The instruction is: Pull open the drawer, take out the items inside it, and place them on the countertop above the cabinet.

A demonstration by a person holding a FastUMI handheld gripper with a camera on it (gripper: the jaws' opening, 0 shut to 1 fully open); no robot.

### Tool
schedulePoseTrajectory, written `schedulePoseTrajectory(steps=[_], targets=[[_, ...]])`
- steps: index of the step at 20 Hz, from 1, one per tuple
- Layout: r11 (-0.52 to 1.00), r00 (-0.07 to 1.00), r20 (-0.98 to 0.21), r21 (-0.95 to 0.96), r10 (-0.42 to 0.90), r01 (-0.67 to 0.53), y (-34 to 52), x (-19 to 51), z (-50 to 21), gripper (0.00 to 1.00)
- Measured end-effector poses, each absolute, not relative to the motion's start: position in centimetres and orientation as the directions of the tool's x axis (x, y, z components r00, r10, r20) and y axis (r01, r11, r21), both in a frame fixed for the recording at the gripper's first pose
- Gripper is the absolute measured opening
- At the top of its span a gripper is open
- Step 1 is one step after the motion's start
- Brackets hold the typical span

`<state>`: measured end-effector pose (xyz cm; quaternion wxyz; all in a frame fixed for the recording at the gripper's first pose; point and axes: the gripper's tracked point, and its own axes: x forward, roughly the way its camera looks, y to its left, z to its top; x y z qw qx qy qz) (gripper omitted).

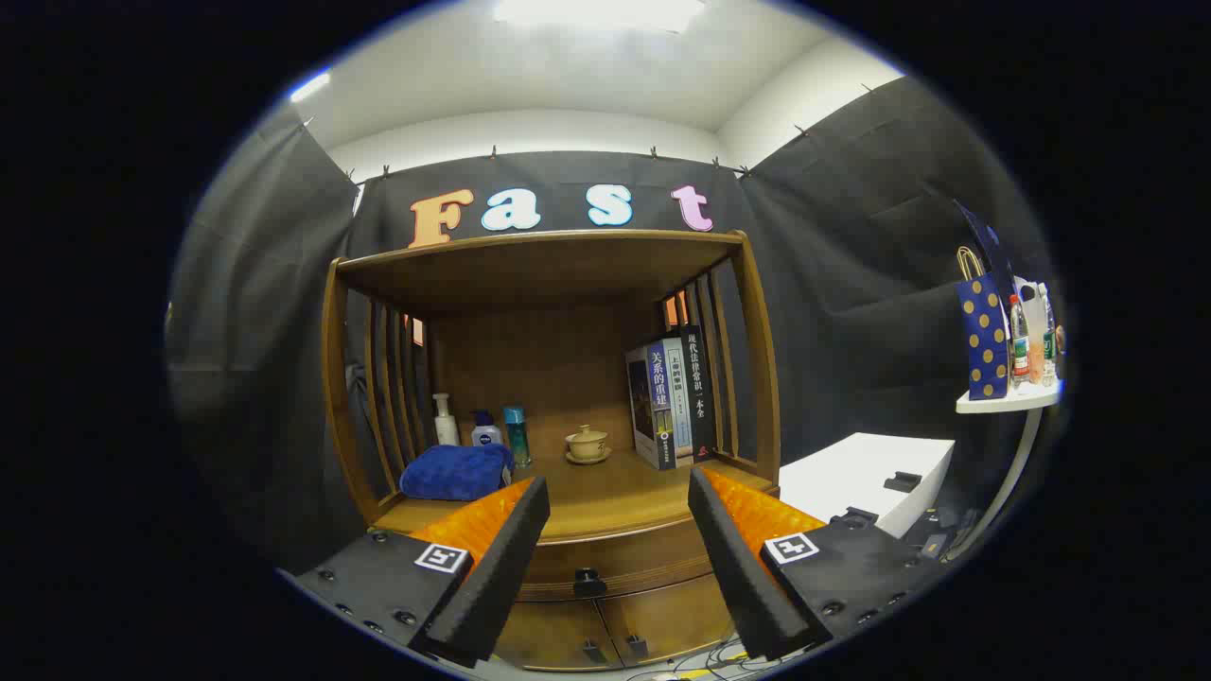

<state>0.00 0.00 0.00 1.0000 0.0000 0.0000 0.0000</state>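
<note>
A wooden cabinet stands ahead with its countertop (605,506) under a slatted shelf frame. Below the countertop runs a shut drawer (624,563) with a small dark knob (588,579). My gripper (620,501) is open, with nothing between its black-padded fingers (516,544). The knob lies between the fingers and a short way beyond them, low in the gap. The inside of the drawer is hidden.
On the countertop sit a folded blue towel (456,473), three small bottles (484,427), a lidded tea cup on a saucer (587,443) and upright books (670,397). Two lower cabinet doors (605,634) are shut. A white box (866,478) and a side shelf with a dotted bag (984,326) stand right.
</note>
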Motion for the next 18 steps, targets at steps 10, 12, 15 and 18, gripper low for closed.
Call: schedulePoseTrajectory(steps=[10,12,15,18], targets=[[1.000,1.000,-0.024,-0.009,0.006,-0.006,0.4,0.3,-1.1,0.98],[1.000,1.000,-0.023,-0.005,0.002,-0.002,0.3,0.2,-1.0,0.98],[1.000,1.000,-0.023,-0.004,0.002,-0.002,0.2,0.2,-1.2,0.98],[1.000,1.000,-0.021,-0.005,0.006,-0.006,0.3,0.2,-1.1,0.98]])
